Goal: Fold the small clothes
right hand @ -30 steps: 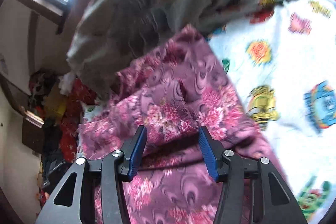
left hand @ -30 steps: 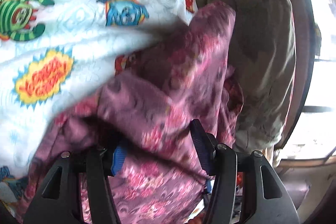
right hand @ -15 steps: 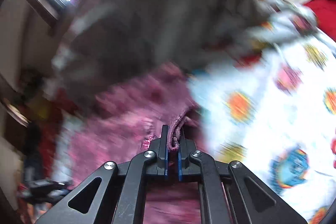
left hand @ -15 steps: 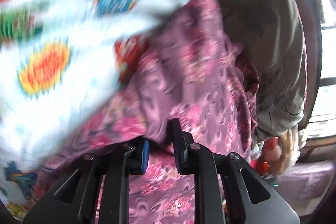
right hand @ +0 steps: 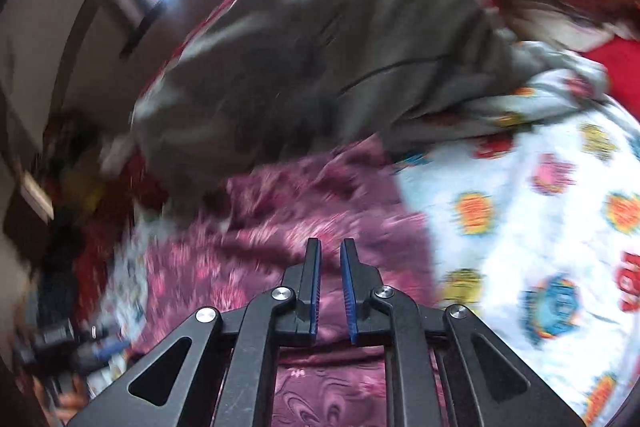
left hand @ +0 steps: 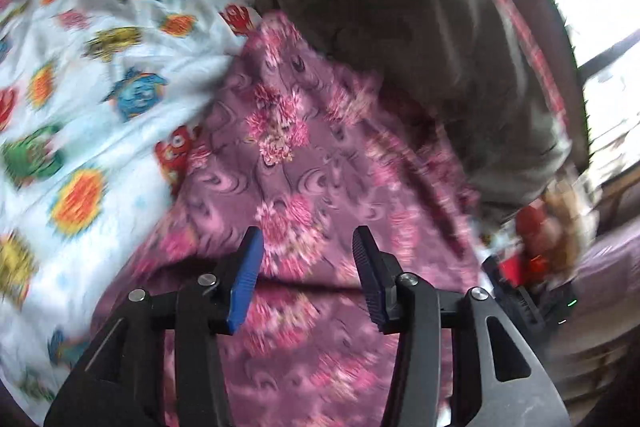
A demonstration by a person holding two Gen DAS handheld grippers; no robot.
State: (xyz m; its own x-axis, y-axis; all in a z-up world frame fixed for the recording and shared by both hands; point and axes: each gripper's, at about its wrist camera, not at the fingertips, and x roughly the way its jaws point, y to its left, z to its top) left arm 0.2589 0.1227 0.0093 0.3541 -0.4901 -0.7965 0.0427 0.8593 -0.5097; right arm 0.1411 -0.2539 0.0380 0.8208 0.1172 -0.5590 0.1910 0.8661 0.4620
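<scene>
Purple flowered cloth (left hand: 304, 163) lay spread on the bed, on top of the cartoon sheet (left hand: 100, 75), with a grey garment (left hand: 420, 39) bunched up just past its far edge. My left tool (left hand: 306, 255) was wide open, with nothing between its blue pads, and it hung just over the cloth. A fold line ran across the cloth right under that tool. My right tool (right hand: 330, 267) had only a thin gap between its pads. I could not see any cloth in that gap, so I think it had just begun to let go.

Half a second earlier both tools were pinched shut on the cloth, and the right one had a bunched edge sticking up between its pads. One second earlier both were open and the cloth was lumpy and heaped up. Now it looked much flatter and more stretched out. So I think I grabbed it, pulled it over or smoothed it, and dropped it. That would mean one fold was laid down. Both views were blurry from moving, so I could not tell how neat the edges were.
</scene>
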